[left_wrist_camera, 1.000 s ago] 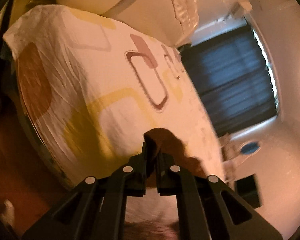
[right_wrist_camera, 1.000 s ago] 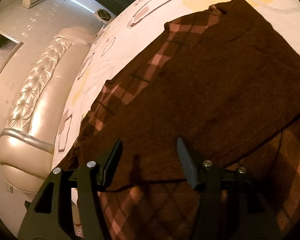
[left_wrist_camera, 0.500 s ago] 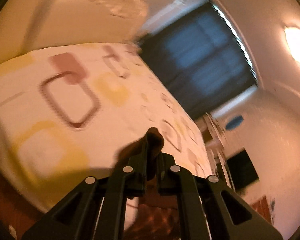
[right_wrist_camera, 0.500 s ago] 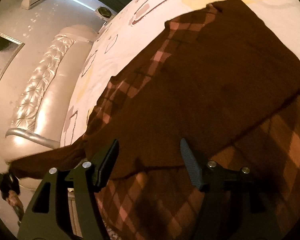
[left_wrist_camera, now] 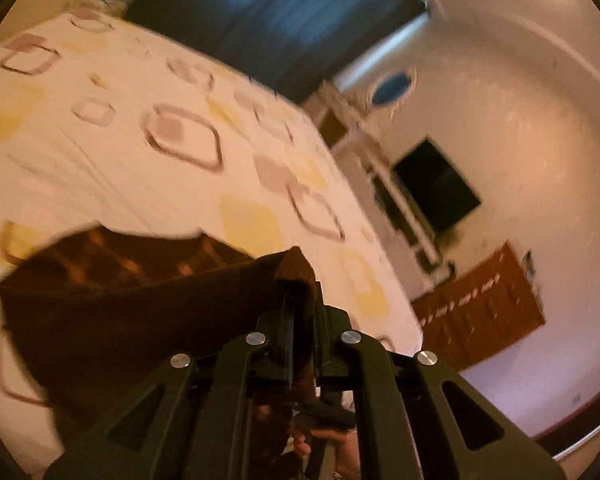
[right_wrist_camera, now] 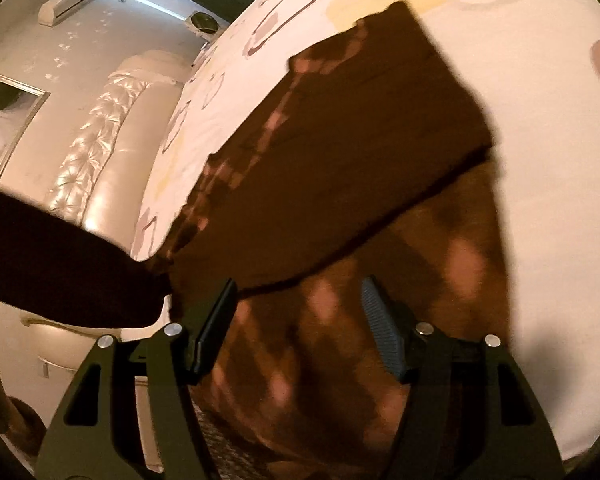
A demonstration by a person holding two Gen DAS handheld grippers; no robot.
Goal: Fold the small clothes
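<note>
A dark brown sweater (right_wrist_camera: 360, 152) with a pink-and-brown argyle front lies on the patterned white bedsheet (right_wrist_camera: 540, 160). My left gripper (left_wrist_camera: 300, 300) is shut on the end of a brown sleeve (left_wrist_camera: 292, 268) and holds it lifted above the bed; that raised sleeve (right_wrist_camera: 60, 264) crosses the left side of the right wrist view. The rest of the sweater (left_wrist_camera: 120, 300) lies below in the left wrist view. My right gripper (right_wrist_camera: 296, 320) is open and empty, hovering just above the argyle part near the bed's edge.
A cream tufted headboard (right_wrist_camera: 100, 152) stands past the sweater. Dark curtains (left_wrist_camera: 300, 20), a wall-mounted TV (left_wrist_camera: 436, 184) and a wooden cabinet (left_wrist_camera: 484, 312) lie beyond the bed's far side. An air conditioner (right_wrist_camera: 66, 2) hangs on the wall.
My left gripper has swung the held sleeve up and across toward the sweater's body, turning its view toward the TV wall. The sleeve now enters the right wrist view; my right gripper stayed open.
</note>
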